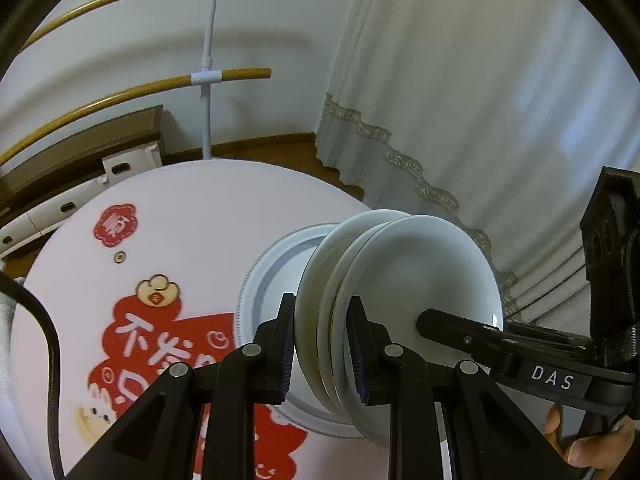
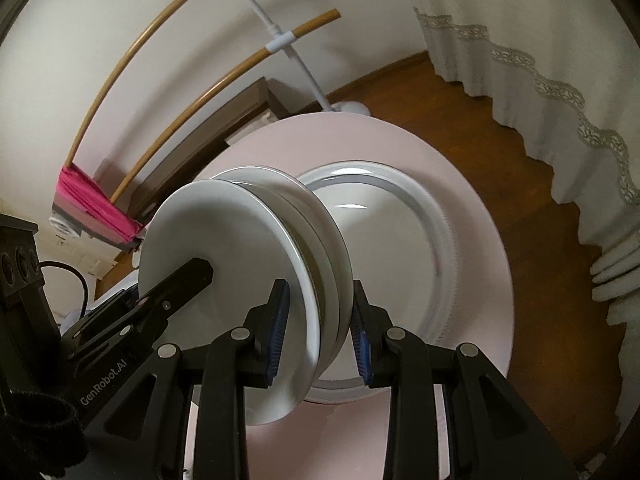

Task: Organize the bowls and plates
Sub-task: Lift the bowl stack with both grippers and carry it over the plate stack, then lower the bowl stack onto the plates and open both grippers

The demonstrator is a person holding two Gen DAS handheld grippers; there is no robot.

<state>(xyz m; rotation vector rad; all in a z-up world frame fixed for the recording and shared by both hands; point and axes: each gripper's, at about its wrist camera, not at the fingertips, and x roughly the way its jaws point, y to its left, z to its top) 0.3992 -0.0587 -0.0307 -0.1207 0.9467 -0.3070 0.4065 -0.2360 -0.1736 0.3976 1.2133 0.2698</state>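
Note:
A stack of white plates [image 1: 416,280] is held on edge above a round table, clamped from opposite sides by both grippers. My left gripper [image 1: 322,350] is shut on the near rim of the stack. My right gripper [image 2: 318,338] is shut on the stack's rim [image 2: 256,248] from the other side; its fingers [image 1: 452,326] show against the plate in the left wrist view. My left gripper's finger [image 2: 180,284] shows in the right wrist view. A larger white plate [image 2: 400,236] with a ridged rim lies flat on the table behind the stack and also shows in the left wrist view [image 1: 272,264].
The round table [image 1: 192,216] has a pink top with red cartoon print. A white drying rack with bamboo rods [image 1: 208,76] stands behind it, a pink cloth [image 2: 92,208] on one rod. A white lace-edged curtain [image 1: 460,80] hangs at the right over wooden floor [image 2: 500,152].

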